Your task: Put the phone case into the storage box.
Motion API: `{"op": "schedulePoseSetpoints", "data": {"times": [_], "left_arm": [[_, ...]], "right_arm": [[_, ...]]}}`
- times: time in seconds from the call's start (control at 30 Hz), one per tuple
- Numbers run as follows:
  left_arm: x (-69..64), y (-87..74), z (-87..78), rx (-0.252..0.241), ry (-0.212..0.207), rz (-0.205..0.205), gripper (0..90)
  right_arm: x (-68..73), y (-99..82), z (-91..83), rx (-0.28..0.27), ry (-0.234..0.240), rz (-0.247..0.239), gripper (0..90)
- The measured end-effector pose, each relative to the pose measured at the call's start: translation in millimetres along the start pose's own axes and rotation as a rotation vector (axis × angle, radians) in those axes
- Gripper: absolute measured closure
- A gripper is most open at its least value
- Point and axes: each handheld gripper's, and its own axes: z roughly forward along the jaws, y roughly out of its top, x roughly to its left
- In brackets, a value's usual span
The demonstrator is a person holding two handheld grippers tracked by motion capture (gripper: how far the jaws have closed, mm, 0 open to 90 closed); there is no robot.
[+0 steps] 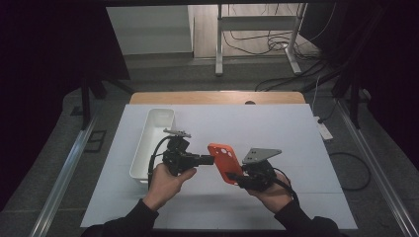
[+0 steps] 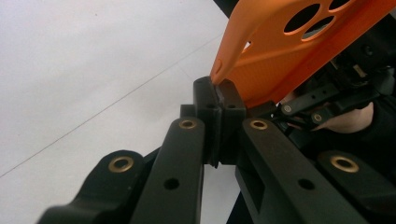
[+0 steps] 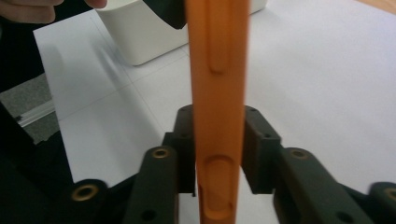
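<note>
An orange phone case (image 1: 225,162) with round camera holes is held up above the white table mat (image 1: 276,128), between my two grippers. My left gripper (image 1: 211,159) comes in from the left and is shut on the case's near edge; in the left gripper view its pads (image 2: 208,105) pinch the corner of the case (image 2: 280,51). My right gripper (image 1: 237,177) sits under the case's lower end. In the right gripper view the case (image 3: 217,70) stands edge-on between the jaws of the right gripper (image 3: 218,144), whose pads (image 3: 259,140) lie close beside it, barely apart.
A long white bin (image 1: 148,143) stands on the mat's left side, just behind my left hand; its wall (image 3: 140,42) also appears in the right gripper view. A wooden table edge (image 1: 217,97) runs along the back. Cables and a metal stand lie on the floor beyond.
</note>
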Motion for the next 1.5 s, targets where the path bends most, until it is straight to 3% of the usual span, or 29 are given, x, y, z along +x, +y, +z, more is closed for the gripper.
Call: {"op": "schedulePoseSetpoints", "data": {"times": [0.1,0.4,0.7,1.07,1.5], "left_arm": [[-0.7,-0.1,0.7,0.002,0.004,-0.003,89.0],[-2.4,-0.6,1.3,0.004,0.044,0.016,89.0],[-1.8,-0.9,-1.1,0.004,0.102,0.046,88.9],[1.6,-1.1,-7.5,0.002,0.16,0.074,88.9],[5.6,-0.4,-15.8,0.015,0.202,0.115,88.7]], "right_arm": [[0.7,0.2,0.4,-0.002,-0.009,-0.007,60.7],[1.6,1.0,3.0,-0.03,-0.018,0.004,30.7],[0.3,-1.7,5.2,-0.008,-0.049,0.033,10.2],[-3.0,-9.9,1.3,-0.003,-0.064,0.045,0.2],[-9.7,-15.7,-8.4,0.017,-0.08,0.047,0.0]]}}
